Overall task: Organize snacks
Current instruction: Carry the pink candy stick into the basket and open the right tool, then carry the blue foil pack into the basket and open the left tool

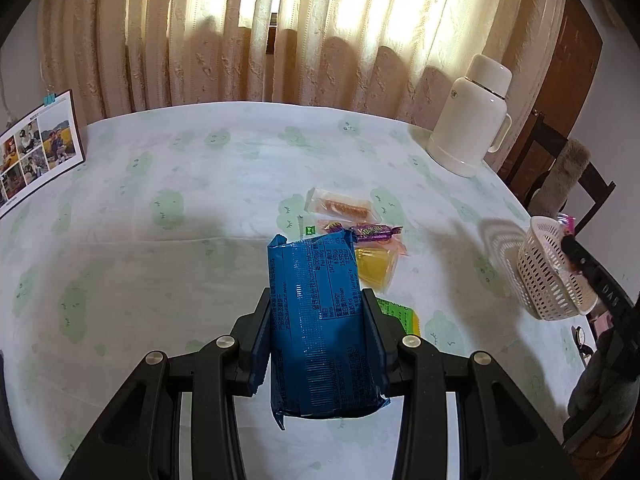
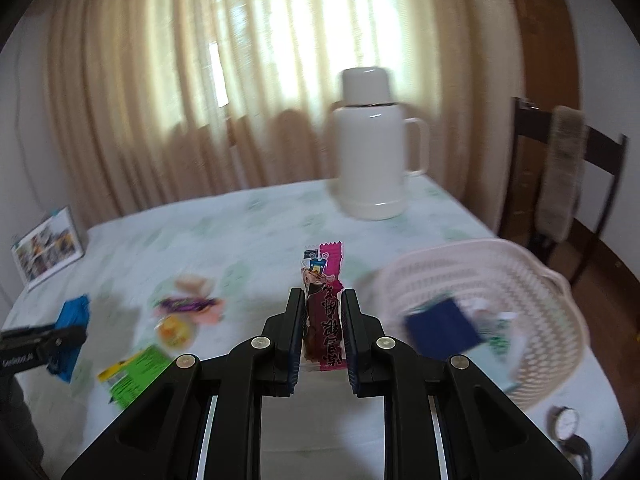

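The blue packet (image 1: pixel 320 328) stood clamped lengthwise between the 2 fingers of the left tool (image 1: pixel 316 332), which was closed against its long sides, lifted clear of the surface (image 1: pixel 160 168); held that way, its flat body could likely be carried without bending. The right tool (image 2: pixel 323 320) was shut narrowly on a slim pink-and-brown snack stick (image 2: pixel 323 312), gripped near its middle so that the crimped top end stood up past the fingertips. That tool hung just beside the white mesh basket (image 2: pixel 532 280), which sat at the right edge of the surface and already held a dark blue packet (image 2: pixel 442 330) and some pale wrappers, so the basket was probably the collecting place. Between the 2 tools, loose snacks lay in a small cluster on the cloth: a clear-wrapped sausage (image 1: pixel 344 205), a purple candy (image 1: pixel 374 231), a yellow jelly cup (image 1: pixel 374 266) and a green packet (image 2: pixel 138 372). Farther back stood a white thermos (image 1: pixel 468 120), well apart from the snacks, and a photo calendar (image 1: pixel 38 152) at the left edge. The right wrist view was blurred, so finer details there could not be made out.
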`<state>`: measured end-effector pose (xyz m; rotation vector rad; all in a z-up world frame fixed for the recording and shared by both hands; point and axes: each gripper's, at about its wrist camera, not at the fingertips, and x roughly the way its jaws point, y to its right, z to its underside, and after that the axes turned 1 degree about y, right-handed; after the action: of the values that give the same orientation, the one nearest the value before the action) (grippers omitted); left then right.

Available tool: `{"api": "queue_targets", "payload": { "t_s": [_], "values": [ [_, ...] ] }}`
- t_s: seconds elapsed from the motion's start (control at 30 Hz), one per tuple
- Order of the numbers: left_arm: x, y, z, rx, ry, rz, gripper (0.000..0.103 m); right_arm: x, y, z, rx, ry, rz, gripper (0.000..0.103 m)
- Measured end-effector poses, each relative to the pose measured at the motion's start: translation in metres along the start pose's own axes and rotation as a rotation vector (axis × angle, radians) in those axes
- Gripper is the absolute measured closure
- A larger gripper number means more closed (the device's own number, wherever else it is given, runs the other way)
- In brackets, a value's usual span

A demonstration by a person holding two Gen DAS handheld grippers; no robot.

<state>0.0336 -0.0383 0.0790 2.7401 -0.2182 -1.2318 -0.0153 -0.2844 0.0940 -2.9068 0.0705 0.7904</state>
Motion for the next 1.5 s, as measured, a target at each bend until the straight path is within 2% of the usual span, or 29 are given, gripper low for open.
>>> {"api": "queue_targets", "payload": {
  "t_s": [0.17, 0.23, 0.3, 0.37, 0.43, 0.63, 0.83, 1.1, 1.5],
  "values": [
    [0.002, 0.001, 0.001, 0.006, -0.005, 0.0, 0.066, -0.005, 0.032, -0.001, 0.086, 0.018, 0.072, 0.082],
    [0.004, 0.0, 0.001, 0.001, -0.013, 0.014, 0.066, -0.005, 0.042, 0.001, 0.108, 0.021, 0.104, 0.077],
    [0.005, 0.001, 0.001, -0.005, -0.023, 0.037, 0.066, -0.005, 0.053, 0.005, 0.138, 0.024, 0.127, 0.061],
    [0.005, 0.002, 0.001, 0.0, -0.02, 0.037, 0.066, -0.005, 0.063, 0.01, 0.161, 0.028, 0.15, 0.057],
    [0.004, 0.005, 0.001, 0.005, -0.02, 0.043, 0.066, -0.008, 0.071, 0.014, 0.179, 0.034, 0.169, 0.057],
    [-0.001, 0.018, -0.001, 0.026, -0.024, 0.059, 0.066, -0.023, 0.094, 0.029, 0.23, 0.128, 0.34, 0.056],
    [-0.007, 0.05, -0.008, 0.092, -0.016, 0.083, 0.066, -0.039, 0.115, 0.039, 0.3, 0.222, 0.45, 0.043],
    [-0.002, 0.118, -0.027, 0.19, -0.015, 0.181, 0.066, -0.039, 0.12, 0.044, 0.323, 0.24, 0.429, 0.041],
    [0.039, 0.233, -0.044, 0.316, -0.069, 0.315, 0.066, -0.049, 0.123, 0.051, 0.375, 0.293, 0.386, 0.036]
  ]
}}
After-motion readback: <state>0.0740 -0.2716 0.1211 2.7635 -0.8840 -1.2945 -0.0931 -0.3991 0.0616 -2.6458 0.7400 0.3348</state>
